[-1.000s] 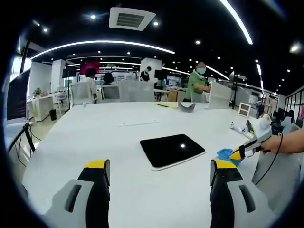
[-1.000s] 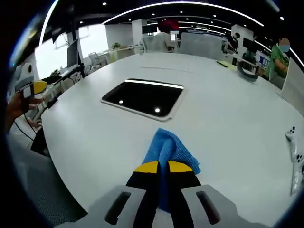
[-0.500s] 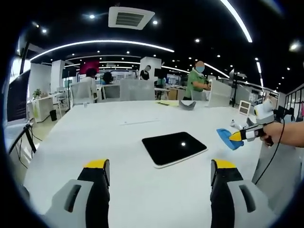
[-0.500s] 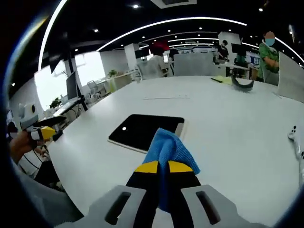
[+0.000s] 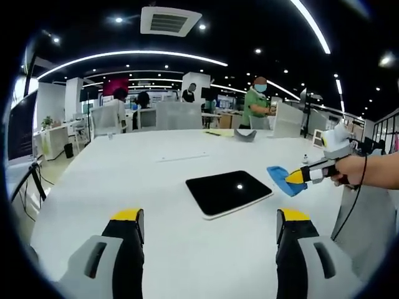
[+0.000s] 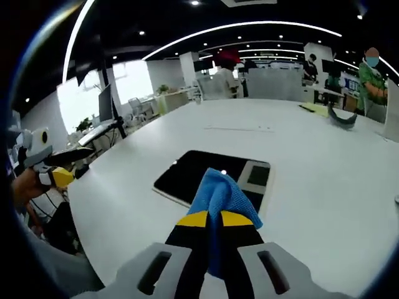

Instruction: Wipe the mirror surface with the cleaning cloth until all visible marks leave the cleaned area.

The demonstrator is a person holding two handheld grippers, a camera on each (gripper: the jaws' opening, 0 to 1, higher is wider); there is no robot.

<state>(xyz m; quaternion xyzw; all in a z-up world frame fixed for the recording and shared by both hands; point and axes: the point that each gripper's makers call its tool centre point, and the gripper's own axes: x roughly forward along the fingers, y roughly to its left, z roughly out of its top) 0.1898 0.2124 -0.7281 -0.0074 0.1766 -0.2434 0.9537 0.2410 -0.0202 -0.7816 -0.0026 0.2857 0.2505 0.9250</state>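
The blue cloth [image 6: 219, 194], clamped in the right tool [image 6: 214, 219], should be lowered flat onto the mirror [image 5: 228, 193] on the tabletop [image 5: 124, 180], while the left tool [image 5: 209, 218] is held open nearby.

One mirror [image 5: 228, 193], one cloth [image 6: 219, 194].

Pretty bright overall, lit by ceiling strips [image 5: 131, 56] and spotlights. The mirror [image 5: 228, 194] catches little glare dots, and the white tabletop [image 5: 156, 187] looks evenly lit with soft shadows. Fisheye bends everything toward the edges; far background's soft.
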